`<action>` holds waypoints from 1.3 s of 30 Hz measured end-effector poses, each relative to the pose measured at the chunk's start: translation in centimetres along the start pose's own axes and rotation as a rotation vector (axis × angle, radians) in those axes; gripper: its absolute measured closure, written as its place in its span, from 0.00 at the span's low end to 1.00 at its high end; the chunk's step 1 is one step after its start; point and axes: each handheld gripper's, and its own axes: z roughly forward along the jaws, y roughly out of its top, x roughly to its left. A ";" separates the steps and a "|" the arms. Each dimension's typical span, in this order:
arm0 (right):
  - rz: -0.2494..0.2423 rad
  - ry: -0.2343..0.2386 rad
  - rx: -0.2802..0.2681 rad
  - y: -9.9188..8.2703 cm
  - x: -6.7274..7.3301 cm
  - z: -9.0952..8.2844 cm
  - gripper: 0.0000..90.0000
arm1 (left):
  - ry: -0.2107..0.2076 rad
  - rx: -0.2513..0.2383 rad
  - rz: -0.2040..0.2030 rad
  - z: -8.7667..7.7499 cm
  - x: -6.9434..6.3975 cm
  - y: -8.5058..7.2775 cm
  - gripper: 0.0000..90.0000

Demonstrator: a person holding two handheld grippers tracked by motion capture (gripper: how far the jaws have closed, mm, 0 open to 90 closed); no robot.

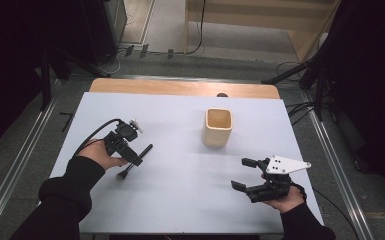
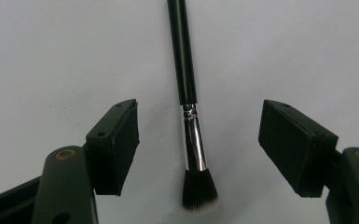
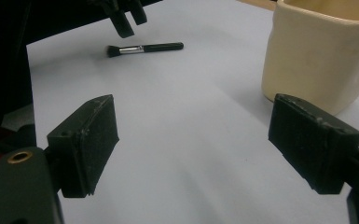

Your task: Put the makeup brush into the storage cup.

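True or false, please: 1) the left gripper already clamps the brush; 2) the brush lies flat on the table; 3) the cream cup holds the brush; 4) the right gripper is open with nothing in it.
1) False: the left gripper is open, its pads clear of the brush lying between them.
2) True: it lies flat on the table.
3) False: the cream cup stands apart from it.
4) True: the right gripper is open and holds nothing.
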 end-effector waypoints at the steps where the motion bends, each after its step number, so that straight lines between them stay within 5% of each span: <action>1: 0.000 0.000 0.000 0.0 0.0 0.0 0.18 | 0.000 0.000 0.000 0.0 0.0 0.0 0.33; 23: 0.000 -0.001 0.010 0.0 -0.1 0.2 0.18 | 0.008 0.057 -0.035 3.1 -0.1 -0.4 0.34; 30: -0.001 -0.004 0.009 0.0 -0.1 0.2 0.19 | 0.038 0.073 -0.041 3.6 -0.3 -0.4 0.40; 34: -0.003 -0.005 0.008 0.0 0.0 0.1 0.19 | 0.089 0.089 -0.013 3.7 -0.7 -0.3 0.46; 39: -0.008 -0.009 0.017 0.0 0.0 0.2 0.20 | 0.089 0.099 -0.037 3.6 -0.9 -0.3 0.53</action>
